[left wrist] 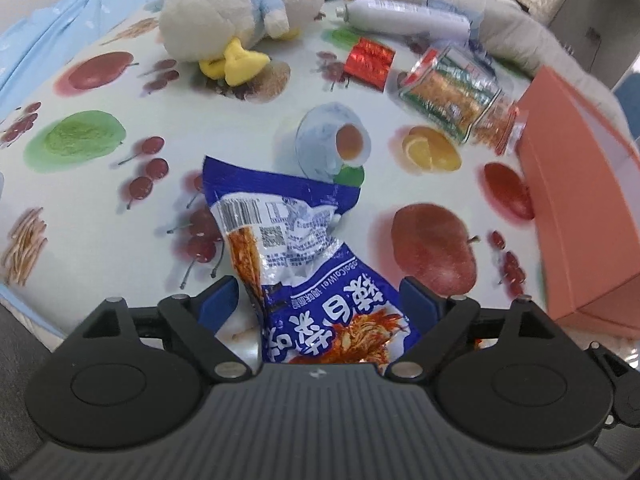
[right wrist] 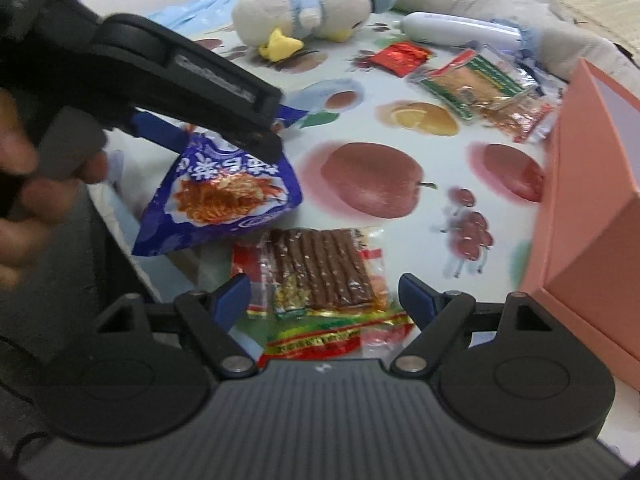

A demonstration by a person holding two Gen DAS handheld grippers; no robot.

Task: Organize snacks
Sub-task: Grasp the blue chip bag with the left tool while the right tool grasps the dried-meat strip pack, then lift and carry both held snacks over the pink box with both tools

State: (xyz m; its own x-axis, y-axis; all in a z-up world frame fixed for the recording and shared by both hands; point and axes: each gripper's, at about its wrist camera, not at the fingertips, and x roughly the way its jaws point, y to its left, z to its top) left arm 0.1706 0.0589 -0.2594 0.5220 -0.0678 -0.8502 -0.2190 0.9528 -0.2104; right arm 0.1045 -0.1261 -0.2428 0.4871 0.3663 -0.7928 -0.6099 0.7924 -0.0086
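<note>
**Blue packet lies between spread left jaws**

Blue snack packet (left wrist: pixel 288 248) lies on the fruit-print counter (left wrist: pixel 100 184), its long axis running up the frame from the left gripper (left wrist: pixel 320 300), jaws wide and not pressing it. Right gripper (right wrist: pixel 324 292), jaws apart, straddles the brown-stick packet (right wrist: pixel 320 272). Pink box (right wrist: pixel 592 200) waits at the right edge.

left tool (left wrist: pixel 316 300): black ribbed body | blue fingers (left wrist: pixel 218 300) | silver pivot screws
</note>
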